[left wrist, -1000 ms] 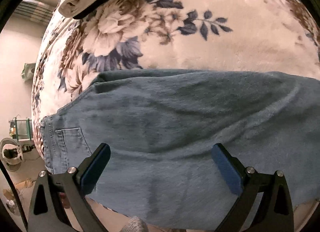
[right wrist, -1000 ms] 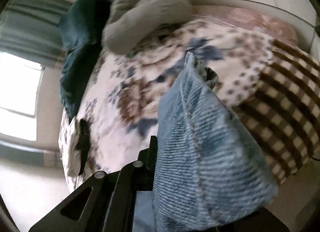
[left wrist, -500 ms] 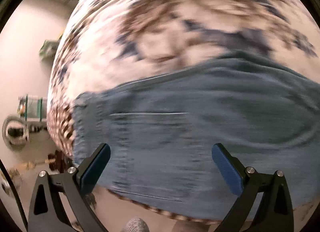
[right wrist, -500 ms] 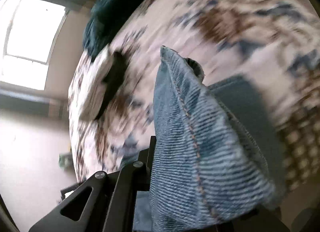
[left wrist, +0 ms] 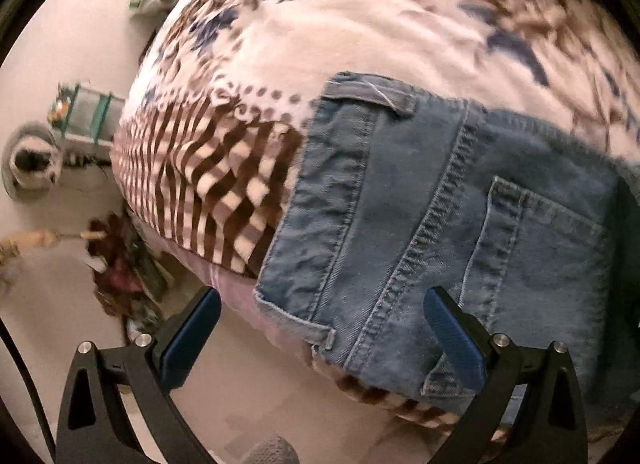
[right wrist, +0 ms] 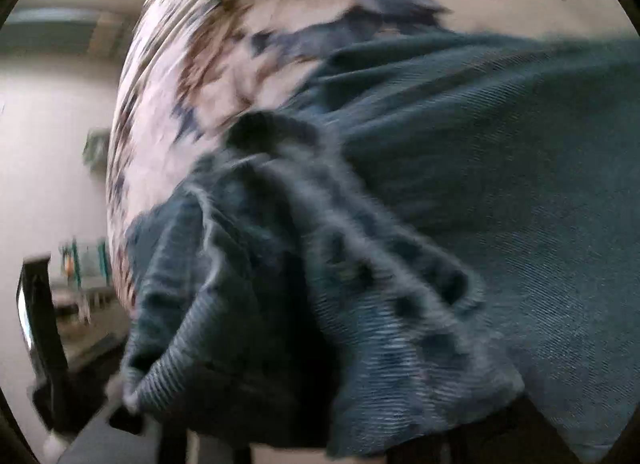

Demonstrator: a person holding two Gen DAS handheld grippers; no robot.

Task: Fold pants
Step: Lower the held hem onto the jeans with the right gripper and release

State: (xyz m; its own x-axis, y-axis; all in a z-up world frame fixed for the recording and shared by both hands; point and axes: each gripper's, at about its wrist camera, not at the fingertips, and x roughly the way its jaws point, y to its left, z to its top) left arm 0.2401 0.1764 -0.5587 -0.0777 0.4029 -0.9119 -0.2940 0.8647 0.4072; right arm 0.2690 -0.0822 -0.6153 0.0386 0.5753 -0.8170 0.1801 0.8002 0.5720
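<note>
Releasing: right gripper [right wrist: 280,424] jaws are opening; a bunched denim leg end hangs across the lens, and the fingers are hidden behind it, so I cannot tell whether cloth is between them or clear of them.
Left gripper [left wrist: 320,344]: jaws stand wide apart, nothing held, hovering over the waistband corner.
Jeans [left wrist: 460,232]: lying on the floral bedspread [left wrist: 360,23], waistband end [left wrist: 332,167] near the bed's edge, back pocket [left wrist: 540,264] facing up; one belt loop shows at the upper corner.
Fold state (judgement): leg end appears brought over toward the waist, lengthwise fold roughly laid, not squared.
Risk 1: the dropped leg end lands crumpled or skewed, because it leaves the jaws still bunched and the view is heavily blurred.
Risk 2: cloth snags on a finger as the jaws part and gets dragged off line.
Risk 3: waistband sits close to the bed edge; a tug from the left could slide the denim over the checked border [left wrist: 224,191] toward the floor [left wrist: 60,304].
Risk 4: soft bedspread gives under pressure, so creases may set unevenly.
Check: hem alignment cannot be read from either view.
</note>
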